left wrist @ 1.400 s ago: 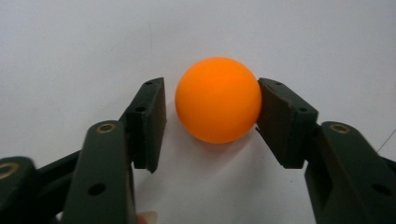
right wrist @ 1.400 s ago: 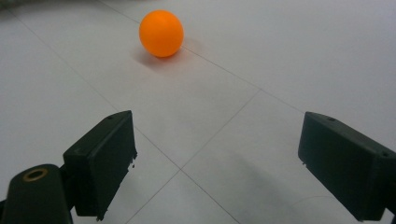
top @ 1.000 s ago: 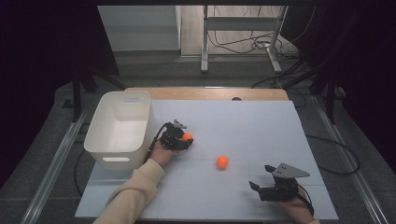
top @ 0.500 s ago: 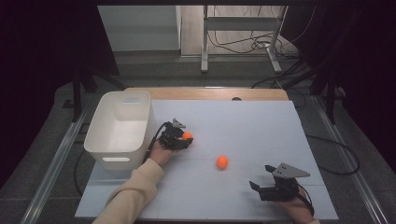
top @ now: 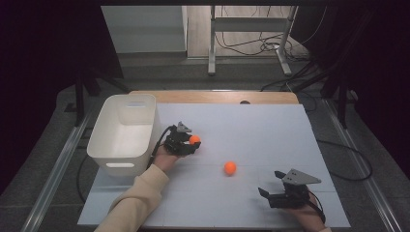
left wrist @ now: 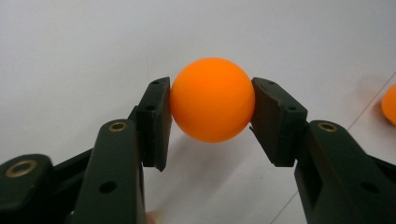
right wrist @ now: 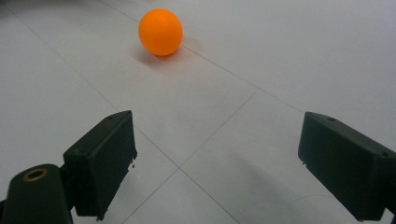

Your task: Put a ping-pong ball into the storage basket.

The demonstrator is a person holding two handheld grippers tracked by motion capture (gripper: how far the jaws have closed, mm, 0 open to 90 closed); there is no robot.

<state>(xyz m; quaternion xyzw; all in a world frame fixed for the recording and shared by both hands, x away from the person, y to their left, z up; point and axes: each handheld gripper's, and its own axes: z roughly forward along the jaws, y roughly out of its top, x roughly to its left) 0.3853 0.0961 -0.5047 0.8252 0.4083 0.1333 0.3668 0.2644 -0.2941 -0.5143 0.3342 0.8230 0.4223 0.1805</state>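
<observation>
Orange and smooth, a small round plastic ball (left wrist: 212,99) sits clamped between the two black pads of the left gripper (top: 188,143), gripped at its widest line on both sides, as the left gripper view confirms. In the high view this gripper is just beside the right wall of the white rectangular plastic bin (top: 123,133), low over the pale grey table surface (top: 270,130). The step in hand appears to be carrying the held ball into the bin. To do it well, the person should lift enough to clear the bin's rim, hold the pressure steady so the slick ball does not squirt out, and release only once over the open interior, low enough to limit bouncing. A second orange ball (top: 230,167) lies free on the table between the two hands, apart from both. The right gripper (top: 274,192) rests near the table's front edge with its jaws spread wide and nothing between them, aimed roughly toward that loose ball (right wrist: 160,31).
</observation>
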